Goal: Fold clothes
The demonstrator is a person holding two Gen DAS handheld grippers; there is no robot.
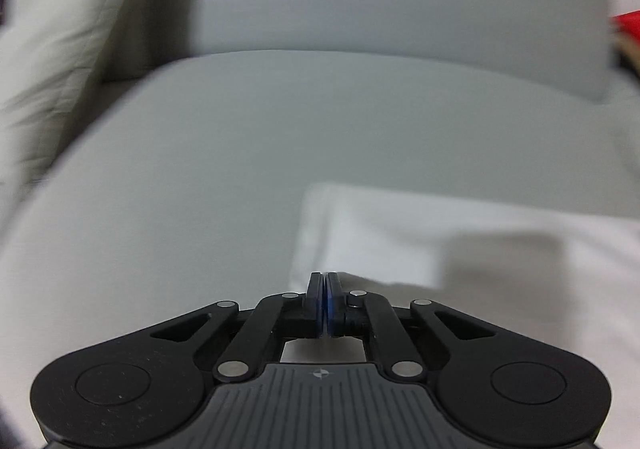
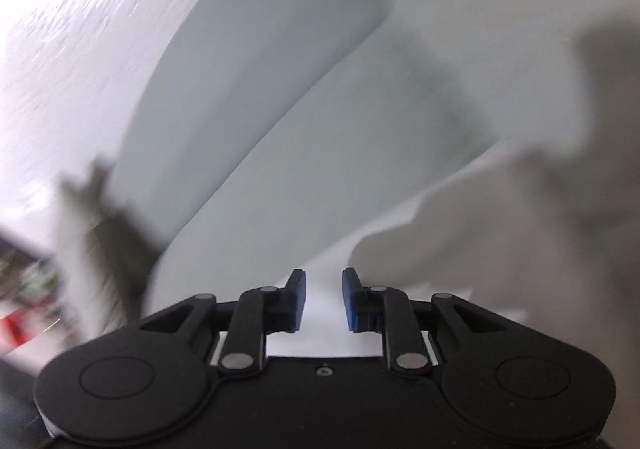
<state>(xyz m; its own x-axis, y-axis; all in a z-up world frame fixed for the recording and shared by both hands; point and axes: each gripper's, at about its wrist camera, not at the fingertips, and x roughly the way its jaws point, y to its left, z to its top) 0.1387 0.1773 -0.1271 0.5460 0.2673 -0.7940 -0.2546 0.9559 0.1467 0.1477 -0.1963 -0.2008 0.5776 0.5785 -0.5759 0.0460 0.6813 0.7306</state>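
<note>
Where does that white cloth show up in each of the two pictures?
Left wrist view: white cloth lies lower right, ahead of the shut left gripper.
Right wrist view: cloth fills the lower right, running under the open right gripper.
Shared landmark: the grey sofa seat.

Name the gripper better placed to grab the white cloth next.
Probably right: the right gripper is open with the white cloth showing between its fingers. The left gripper is shut at the cloth's edge.
</note>
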